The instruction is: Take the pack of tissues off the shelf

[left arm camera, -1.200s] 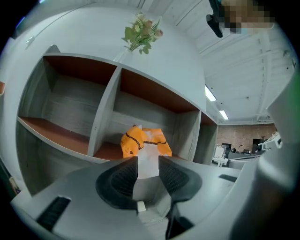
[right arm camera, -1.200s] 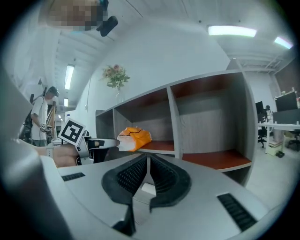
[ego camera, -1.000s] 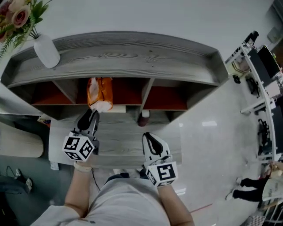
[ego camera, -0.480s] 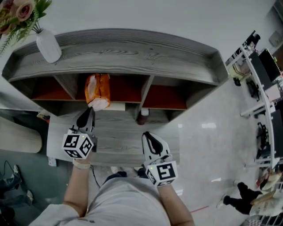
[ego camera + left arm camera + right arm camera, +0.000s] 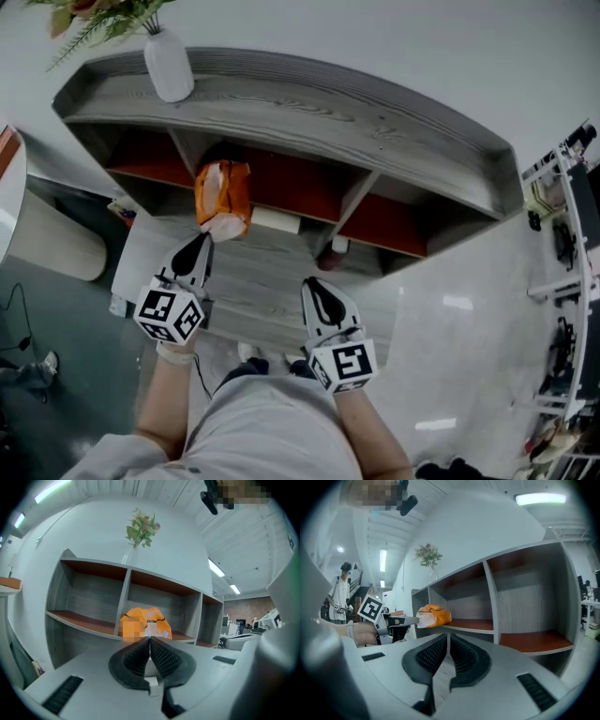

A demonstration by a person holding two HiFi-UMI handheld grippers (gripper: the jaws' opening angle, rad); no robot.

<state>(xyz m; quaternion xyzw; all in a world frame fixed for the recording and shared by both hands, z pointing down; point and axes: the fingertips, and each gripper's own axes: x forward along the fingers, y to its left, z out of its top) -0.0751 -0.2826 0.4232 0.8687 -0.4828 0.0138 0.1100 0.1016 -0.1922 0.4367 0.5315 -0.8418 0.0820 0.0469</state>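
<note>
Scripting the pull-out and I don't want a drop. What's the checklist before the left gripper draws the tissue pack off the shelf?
1. Left gripper shut on the pack of tissues: ok, jaws pinch its white end.
2. Grip depth: not ok, only the thin end is caught, so it may slip.
3. Pack clear of the shelf: not ok, the orange part lies in the middle compartment.
4. Pull path toward the person: ok, nothing in front of the pack in the head view.
5. Right gripper out of the way: ok, shut, empty, off to the right.
6. Vase on top: ok, well apart from the pack.
</note>
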